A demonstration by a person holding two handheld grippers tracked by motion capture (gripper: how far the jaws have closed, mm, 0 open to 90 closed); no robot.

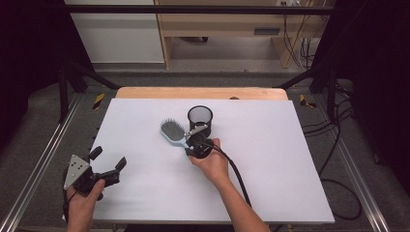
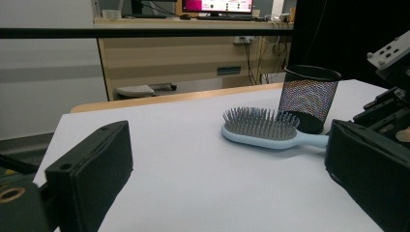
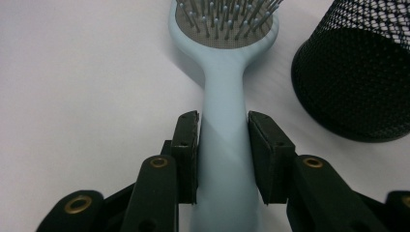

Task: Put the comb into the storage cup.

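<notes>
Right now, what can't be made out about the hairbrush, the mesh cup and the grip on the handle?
- Hairbrush handle end: cut off by the bottom edge in the right gripper view; covered by the right hand-held gripper in the high view.
- Mesh cup contents: too dark in the high view; rim cropped in the right gripper view.
- Brush underside: hidden against the table.

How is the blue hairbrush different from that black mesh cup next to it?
The hairbrush is pale blue and solid, the mesh cup black and see-through. The hairbrush lies flat, bristles up; the cup stands upright. The right gripper clamps the hairbrush's handle; nothing holds the cup. Both rest on the white table.
</notes>
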